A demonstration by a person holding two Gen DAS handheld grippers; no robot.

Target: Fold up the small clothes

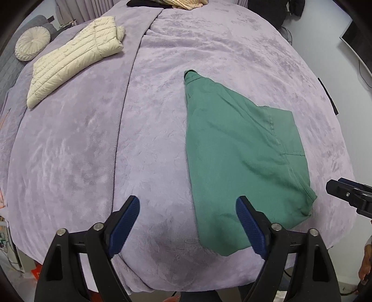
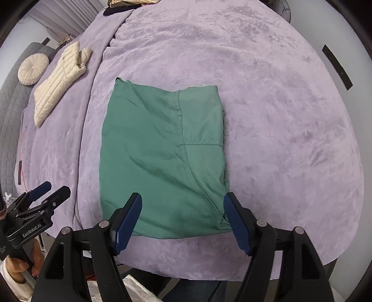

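Note:
A green garment (image 2: 160, 158) lies folded into a rough rectangle on the lilac bedspread (image 2: 279, 116); it also shows in the left wrist view (image 1: 237, 158), right of centre. My right gripper (image 2: 182, 202) is open and empty, its fingers straddling the garment's near right corner, above it. My left gripper (image 1: 187, 204) is open and empty, hovering over the bedspread (image 1: 81, 151) at the garment's near left edge. The left gripper also shows at the lower left of the right wrist view (image 2: 50, 189), the right gripper at the right edge of the left wrist view (image 1: 334, 185).
A cream quilted jacket (image 1: 74, 58) lies folded at the far left of the bed, with a round cream cushion (image 1: 32, 43) beyond it. More clothes (image 1: 183, 3) are piled at the far edge. The bed's near edge runs just below both grippers.

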